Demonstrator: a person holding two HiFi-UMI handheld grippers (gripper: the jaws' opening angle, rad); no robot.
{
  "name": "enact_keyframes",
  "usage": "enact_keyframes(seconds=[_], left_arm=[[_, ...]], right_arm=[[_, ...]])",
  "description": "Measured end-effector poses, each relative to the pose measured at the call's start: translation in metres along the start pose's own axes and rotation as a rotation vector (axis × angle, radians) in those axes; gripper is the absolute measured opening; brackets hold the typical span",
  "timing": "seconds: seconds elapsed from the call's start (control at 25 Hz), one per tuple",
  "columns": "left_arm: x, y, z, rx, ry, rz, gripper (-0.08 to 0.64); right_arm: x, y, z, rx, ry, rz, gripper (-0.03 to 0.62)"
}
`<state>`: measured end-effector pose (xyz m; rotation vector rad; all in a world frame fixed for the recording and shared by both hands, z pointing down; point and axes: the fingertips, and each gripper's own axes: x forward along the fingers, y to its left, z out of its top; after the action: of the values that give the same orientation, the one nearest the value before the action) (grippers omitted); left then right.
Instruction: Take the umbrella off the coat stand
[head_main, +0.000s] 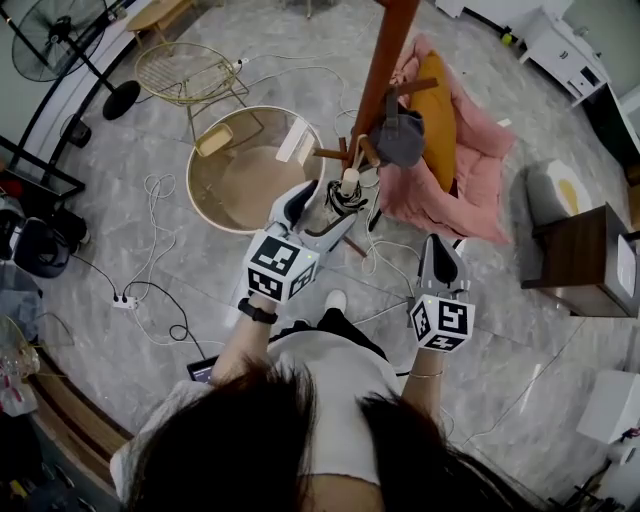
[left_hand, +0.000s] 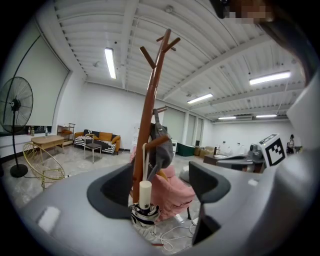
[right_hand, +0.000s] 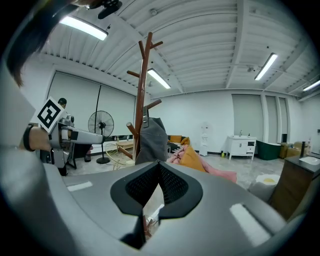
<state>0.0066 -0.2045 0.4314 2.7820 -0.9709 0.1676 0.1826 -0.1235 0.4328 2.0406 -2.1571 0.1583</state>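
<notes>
The umbrella (left_hand: 145, 212) hangs folded from a low peg of the coat stand (left_hand: 150, 110) by its loop, cream handle up. The left gripper (left_hand: 162, 187) has its fingers spread wide on either side of the umbrella, not pressing on it. The right gripper (right_hand: 157, 187) sits off to the side, fingers together on nothing. This looks like the reach to grasp. Next, the left fingers need to close on the umbrella and lift until the loop clears the peg.
</notes>
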Motion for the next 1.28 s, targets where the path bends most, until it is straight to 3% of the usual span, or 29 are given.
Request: enact_keyframes(seconds=[0.52, 1.28], left_arm=[[0.048, 0.000, -0.003, 0.001, 0.006, 0.042, 0.380], [0.071, 0.019, -0.019, 0.031, 0.016, 0.023, 0.379]], right_arm=[[0.038, -0.038, 0.015, -0.026, -0.031, 0.075, 0.003], [0.052, -0.033, 0.004, -0.013, 0.007, 0.069, 0.003]])
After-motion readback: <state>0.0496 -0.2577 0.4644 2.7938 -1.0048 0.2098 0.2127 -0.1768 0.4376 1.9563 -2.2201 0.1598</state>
